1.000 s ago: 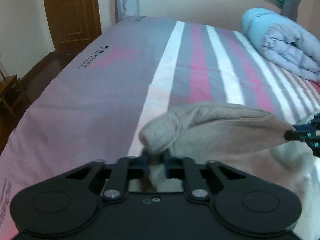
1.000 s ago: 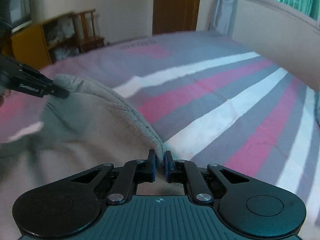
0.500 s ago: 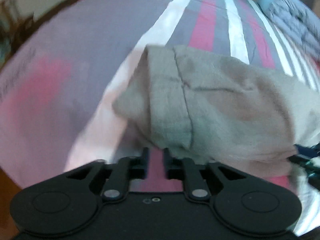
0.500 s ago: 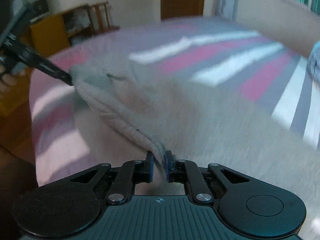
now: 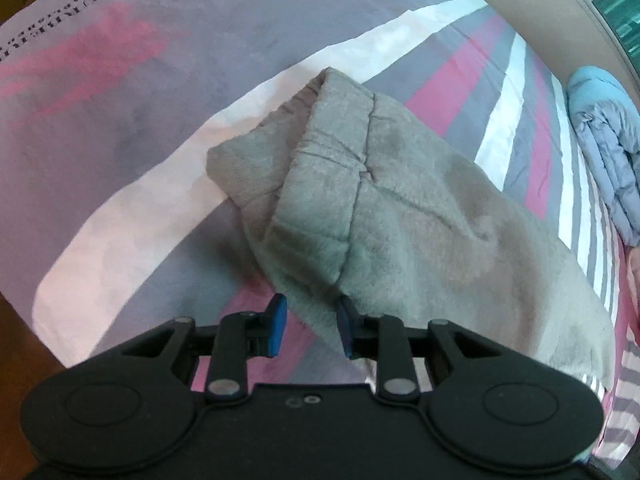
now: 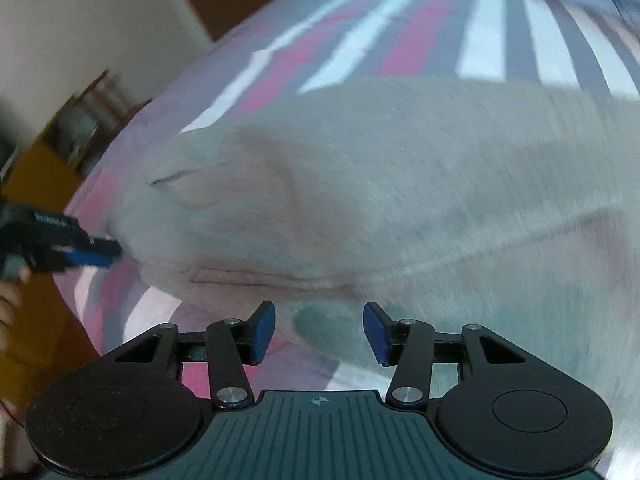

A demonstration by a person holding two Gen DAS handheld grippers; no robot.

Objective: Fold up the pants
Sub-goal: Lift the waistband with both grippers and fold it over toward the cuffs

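Left gripper (image 5: 308, 326), jaws apart, straddles the cuff edge of grey pants (image 5: 400, 208) lying on a striped bedsheet (image 5: 120, 100); right gripper (image 6: 319, 332), jaws wide apart, holds nothing.

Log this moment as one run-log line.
phase: fold laid down | left gripper: open, at pants edge | right gripper: open, over pants | pants: lying on bed

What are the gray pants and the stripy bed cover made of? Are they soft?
The pants look like thick, fuzzy fleece or brushed cotton: a matte, napped surface with stitched seams, so probably soft. The bed cover looks like thin, smooth woven cloth, likely cotton or a blend, lying flat with fine wrinkles. The exact fibres cannot be told.
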